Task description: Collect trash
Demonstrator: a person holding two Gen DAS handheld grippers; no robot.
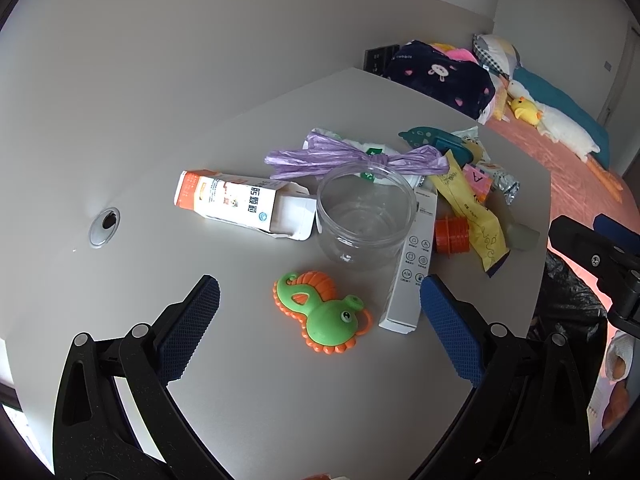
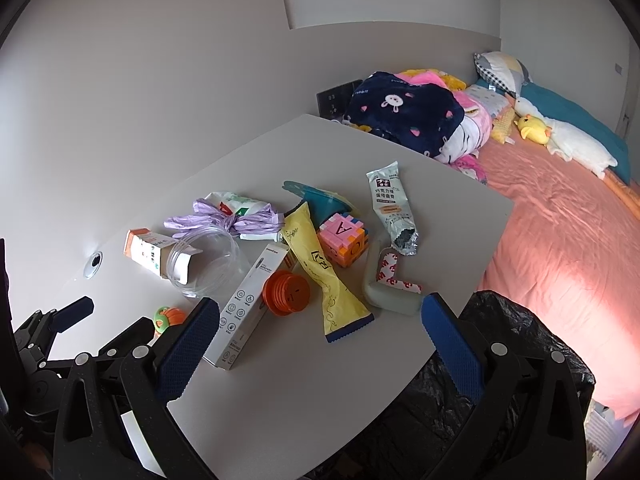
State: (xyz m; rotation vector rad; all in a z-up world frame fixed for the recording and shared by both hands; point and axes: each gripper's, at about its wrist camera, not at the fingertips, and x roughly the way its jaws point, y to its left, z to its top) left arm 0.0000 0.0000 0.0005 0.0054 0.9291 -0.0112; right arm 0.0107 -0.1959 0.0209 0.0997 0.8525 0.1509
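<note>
Trash is spread over the middle and the right side of the grey table [image 2: 280, 380], so the collecting is judged to be at its start. Nothing can be seen inside the black plastic trash bag [image 2: 516, 328], which hangs open just beside the right edge of the table.

The left gripper [image 1: 320, 320] is held wide open above the near part of the table, and nothing is gripped. The right gripper [image 2: 320, 324] is also wide open and empty, near the right near corner.

What is left: the opened white and orange carton [image 1: 240, 204], the purple knotted plastic bag [image 1: 352, 158], the long white box with round icons [image 2: 248, 304], the yellow flat wrapper [image 2: 320, 272], the grey torn snack packet [image 2: 392, 208] near the far right edge.

Toys lie between these pieces: a green and orange seahorse toy [image 1: 324, 312], a pink and orange block cube [image 2: 344, 240], an orange round lid [image 2: 286, 292]. A clear plastic jar [image 1: 364, 220] stands touching the carton and the white box, so it is probably in the way when these are taken.
</note>
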